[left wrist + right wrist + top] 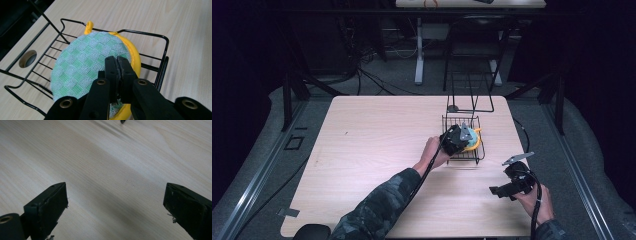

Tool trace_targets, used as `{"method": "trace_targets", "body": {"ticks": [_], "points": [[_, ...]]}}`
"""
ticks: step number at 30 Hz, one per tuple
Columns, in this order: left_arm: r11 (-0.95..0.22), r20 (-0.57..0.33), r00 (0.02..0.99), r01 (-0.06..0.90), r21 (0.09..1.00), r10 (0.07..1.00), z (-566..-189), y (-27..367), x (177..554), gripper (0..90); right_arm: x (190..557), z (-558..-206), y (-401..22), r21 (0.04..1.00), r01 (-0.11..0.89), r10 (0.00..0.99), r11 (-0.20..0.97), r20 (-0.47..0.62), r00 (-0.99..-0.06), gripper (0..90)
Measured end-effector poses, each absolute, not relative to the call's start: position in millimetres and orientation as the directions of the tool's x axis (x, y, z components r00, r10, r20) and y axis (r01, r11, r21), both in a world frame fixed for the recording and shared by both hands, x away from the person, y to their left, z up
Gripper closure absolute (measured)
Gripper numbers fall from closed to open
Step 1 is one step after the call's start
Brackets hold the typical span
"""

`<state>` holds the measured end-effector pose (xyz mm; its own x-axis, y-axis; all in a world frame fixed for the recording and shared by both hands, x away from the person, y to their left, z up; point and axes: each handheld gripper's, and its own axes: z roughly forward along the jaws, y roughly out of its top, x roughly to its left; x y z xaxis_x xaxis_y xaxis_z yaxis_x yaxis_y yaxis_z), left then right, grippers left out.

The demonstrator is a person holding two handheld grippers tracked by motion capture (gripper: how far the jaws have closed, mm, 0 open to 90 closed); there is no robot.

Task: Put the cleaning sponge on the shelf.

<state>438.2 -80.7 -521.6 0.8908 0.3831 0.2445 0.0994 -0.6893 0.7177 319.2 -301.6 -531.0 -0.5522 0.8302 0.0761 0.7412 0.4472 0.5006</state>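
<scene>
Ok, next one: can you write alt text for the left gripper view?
The left gripper, jaws shut, pinches the edge of a round green-checked scrubbing pad with a yellow rim, which lies in a black wire basket on a pale wooden table. A round hole in the tabletop shows at the left.

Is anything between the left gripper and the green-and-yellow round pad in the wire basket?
Nothing visible. The left gripper has its jaws shut on the pad, pinching it near the yellow edge, over the wire basket. The right gripper hangs open above the bare table.
</scene>
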Motion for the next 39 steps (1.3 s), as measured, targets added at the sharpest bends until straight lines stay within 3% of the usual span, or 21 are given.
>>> {"method": "trace_targets", "body": {"ticks": [23, 29, 30, 32, 34, 39], "points": [[-0.642, 0.148, 0.898, 0.174, 0.747, 0.415, -527, -86, 445, 84.3, 318, -530, -302, 0.497, 0.74, 0.828, 0.453, 0.075, -0.556, 4.9], [-0.646, 0.129, 0.9, 0.194, 0.738, 0.417, -524, -85, 446, 63.1, 318, -530, -302, 0.501, 0.739, 0.828, 0.451, 0.073, -0.556, 4.9], [-0.641, 0.119, 0.899, 0.203, 0.74, 0.421, -523, -84, 445, 63.1, 318, -529, -302, 0.5, 0.738, 0.828, 0.452, 0.073, -0.557, 5.0], [-0.641, 0.11, 0.898, 0.214, 0.737, 0.426, -521, -81, 445, 49.1, 318, -530, -302, 0.506, 0.739, 0.83, 0.446, 0.076, -0.553, 5.0], [-0.632, 0.101, 0.899, 0.216, 0.744, 0.426, -519, -78, 443, 41.7, 318, -529, -302, 0.506, 0.737, 0.829, 0.447, 0.075, -0.555, 5.0], [-0.632, 0.1, 0.906, 0.205, 0.747, 0.412, -514, -71, 438, 28.8, 318, -529, -302, 0.505, 0.738, 0.829, 0.448, 0.073, -0.554, 5.0]]}}
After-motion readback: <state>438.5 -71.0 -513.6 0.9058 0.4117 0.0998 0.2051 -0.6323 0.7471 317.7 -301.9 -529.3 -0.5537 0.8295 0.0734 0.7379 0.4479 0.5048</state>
